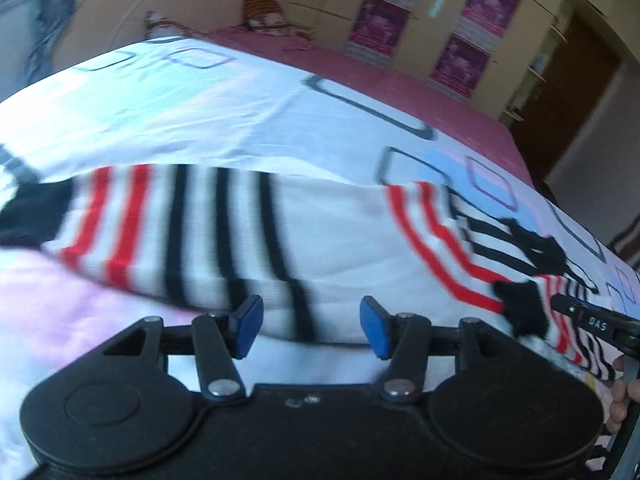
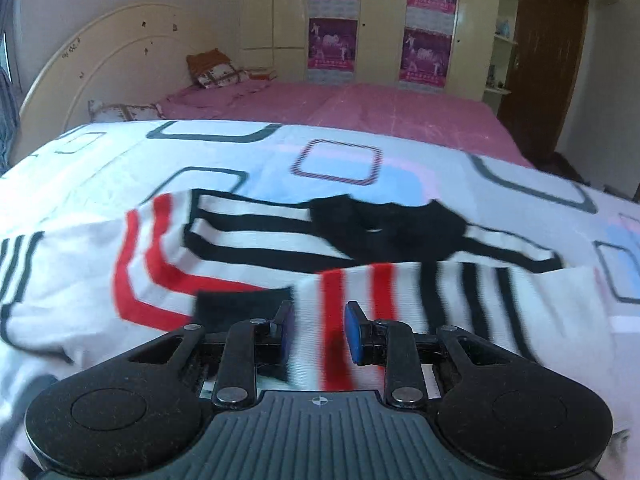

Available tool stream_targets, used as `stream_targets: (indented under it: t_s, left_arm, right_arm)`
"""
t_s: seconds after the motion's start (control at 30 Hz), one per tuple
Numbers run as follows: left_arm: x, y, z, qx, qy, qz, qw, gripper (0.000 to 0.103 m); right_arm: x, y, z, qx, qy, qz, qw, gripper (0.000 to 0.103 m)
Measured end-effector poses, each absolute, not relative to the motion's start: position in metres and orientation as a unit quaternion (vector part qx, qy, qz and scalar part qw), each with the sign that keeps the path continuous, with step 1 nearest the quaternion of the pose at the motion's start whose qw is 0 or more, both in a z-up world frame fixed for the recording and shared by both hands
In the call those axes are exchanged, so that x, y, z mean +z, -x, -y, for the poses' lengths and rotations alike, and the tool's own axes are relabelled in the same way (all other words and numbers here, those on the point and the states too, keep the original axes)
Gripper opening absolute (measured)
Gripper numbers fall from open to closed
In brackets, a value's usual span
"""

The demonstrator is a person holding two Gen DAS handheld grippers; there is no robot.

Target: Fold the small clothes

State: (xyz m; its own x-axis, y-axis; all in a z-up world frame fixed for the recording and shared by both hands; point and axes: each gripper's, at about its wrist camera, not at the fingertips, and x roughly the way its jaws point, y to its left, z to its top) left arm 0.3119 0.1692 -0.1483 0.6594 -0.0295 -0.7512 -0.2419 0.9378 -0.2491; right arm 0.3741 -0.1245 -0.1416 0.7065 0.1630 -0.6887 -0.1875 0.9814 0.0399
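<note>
A small white sweater [image 1: 328, 232] with red and black stripes and black cuffs lies on a patterned white sheet. My left gripper [image 1: 311, 326] is open just above the sweater's near edge, nothing between its blue pads. In the right wrist view the sweater [image 2: 256, 248] has one striped sleeve [image 2: 400, 300] folded across its body below the black collar. My right gripper [image 2: 318, 330] is open, its pads either side of that sleeve's red-striped end. The right gripper's tip [image 1: 592, 320] shows at the right of the left wrist view, beside a black cuff [image 1: 520, 304].
The white sheet [image 2: 120, 160] with square outlines covers the near part of a bed with a pink cover [image 2: 360, 108]. Pillows [image 2: 216, 68] lie by the curved headboard [image 2: 100, 48]. Wardrobes with purple posters [image 2: 332, 40] and a brown door [image 2: 540, 60] stand behind.
</note>
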Motion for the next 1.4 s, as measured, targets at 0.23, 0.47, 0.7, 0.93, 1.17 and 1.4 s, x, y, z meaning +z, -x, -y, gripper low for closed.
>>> stream_targets:
  t_s: [0.23,0.47,0.7,0.93,1.17,1.4]
  left_arm:
    - [-0.156,-0.286,-0.241,0.119,0.21,-0.407,0.881,0.053]
    - [-0.17,-0.277,-0.287,0.146,0.27,-0.399,0.864,0.053]
    - [-0.182,-0.299,-0.312,0.148,0.338,-0.36,0.857,0.05]
    - [-0.193,-0.311,-0.324,0.167,0.359,-0.328,0.858,0.019]
    - [-0.191,-0.305,-0.322,0.175,0.356,-0.303,0.867,0.006]
    - [-0.139,-0.311,-0.268,0.1,0.271,-0.263,0.92,0.006]
  right_arm:
    - [-0.167,-0.383,0.094,0.073,0.038,-0.4,0.913,0.027]
    - [-0.161,-0.384,0.096,0.07,0.02,-0.389,0.919,0.027]
    - [-0.17,-0.385,0.093,0.06,0.037,-0.399,0.914,0.027]
    - [-0.174,-0.385,0.097,0.054,0.041,-0.394,0.917,0.027]
    - [-0.174,-0.383,0.1,0.055,0.034,-0.391,0.918,0.027]
    - [-0.152,-0.376,0.119,0.069,-0.001,-0.373,0.925,0.027]
